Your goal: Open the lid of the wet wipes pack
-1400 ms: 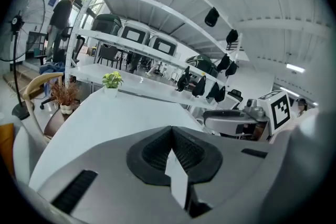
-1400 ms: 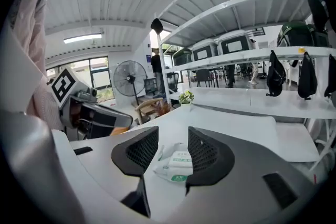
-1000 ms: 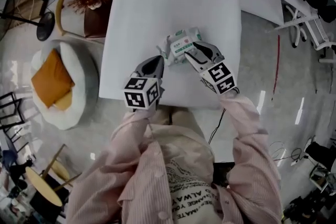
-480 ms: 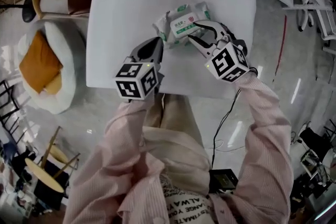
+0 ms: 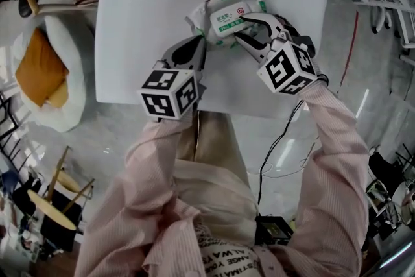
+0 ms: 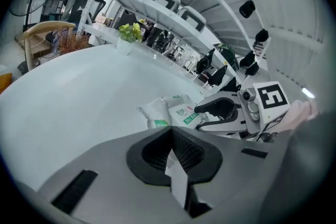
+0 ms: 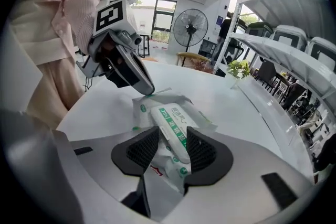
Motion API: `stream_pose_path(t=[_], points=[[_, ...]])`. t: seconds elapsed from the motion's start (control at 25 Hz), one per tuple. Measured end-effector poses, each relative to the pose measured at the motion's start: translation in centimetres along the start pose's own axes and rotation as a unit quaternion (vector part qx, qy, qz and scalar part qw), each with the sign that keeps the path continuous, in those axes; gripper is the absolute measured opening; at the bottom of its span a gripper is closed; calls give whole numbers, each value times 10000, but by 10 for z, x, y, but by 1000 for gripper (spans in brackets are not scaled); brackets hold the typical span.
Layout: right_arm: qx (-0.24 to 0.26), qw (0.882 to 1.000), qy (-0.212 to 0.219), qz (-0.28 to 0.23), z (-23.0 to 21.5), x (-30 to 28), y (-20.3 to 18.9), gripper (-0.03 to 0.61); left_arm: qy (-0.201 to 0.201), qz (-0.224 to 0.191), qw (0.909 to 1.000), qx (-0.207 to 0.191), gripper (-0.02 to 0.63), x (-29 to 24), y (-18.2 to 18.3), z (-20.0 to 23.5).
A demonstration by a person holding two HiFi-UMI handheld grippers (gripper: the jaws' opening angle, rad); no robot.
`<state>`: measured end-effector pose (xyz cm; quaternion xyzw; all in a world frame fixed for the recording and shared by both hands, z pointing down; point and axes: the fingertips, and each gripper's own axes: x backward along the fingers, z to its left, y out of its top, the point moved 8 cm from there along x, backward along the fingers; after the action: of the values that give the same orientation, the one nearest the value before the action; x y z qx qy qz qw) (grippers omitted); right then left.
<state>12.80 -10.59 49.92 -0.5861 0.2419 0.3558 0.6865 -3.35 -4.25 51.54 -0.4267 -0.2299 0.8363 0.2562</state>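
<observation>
The wet wipes pack [image 5: 224, 19] lies on the white table [image 5: 149, 3]. It is white with green print, and its label lid lies flat and closed. My left gripper [image 5: 198, 43] is shut, its tip pinching the pack's near left sealed edge; the right gripper view shows that tip [image 7: 143, 85] on the green-trimmed corner. My right gripper [image 5: 249, 28] reaches in from the right, its two pads pressed on either side of the pack [image 7: 170, 123] and its lid. In the left gripper view the pack [image 6: 176, 112] sits just past my shut jaws, with the right gripper [image 6: 210, 115] beside it.
The table's front edge [image 5: 214, 110] runs just under both grippers. A round white seat with an orange cushion [image 5: 39, 68] stands on the floor at the left. A small pot of yellow flowers [image 6: 128, 33] stands at the table's far end. A standing fan [image 7: 189, 23] is beyond.
The head view has tipped down, so the pack sits higher in the picture. The right gripper has slid further over the pack. The left gripper stays at the pack's corner.
</observation>
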Motion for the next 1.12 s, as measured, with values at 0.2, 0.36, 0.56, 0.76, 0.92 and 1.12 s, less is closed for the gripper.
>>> stream_pose_path(t=[0.2, 0.36, 0.56, 0.76, 0.92, 1.12], points=[[17, 9998, 201, 90, -5, -2, 1, 153, -53, -27, 10000, 61, 0, -2, -1, 1], [26, 9983, 476, 330, -9, -2, 5, 150, -24, 46, 10000, -58, -1, -3, -2, 0], [-152, 9942, 940, 503, -16, -3, 7, 141, -23, 93, 9999, -65, 0, -4, -4, 0], [-481, 9890, 1295, 536, -23, -3, 9, 138, -33, 122, 9999, -86, 0, -4, -4, 1], [-821, 9833, 1539, 513, -29, -2, 10, 133, -43, 165, 9998, -126, 0, -5, -4, 2], [-1183, 9765, 1748, 438, -35, -4, 11, 133, -51, 194, 9997, -110, 0, -7, -5, 4]])
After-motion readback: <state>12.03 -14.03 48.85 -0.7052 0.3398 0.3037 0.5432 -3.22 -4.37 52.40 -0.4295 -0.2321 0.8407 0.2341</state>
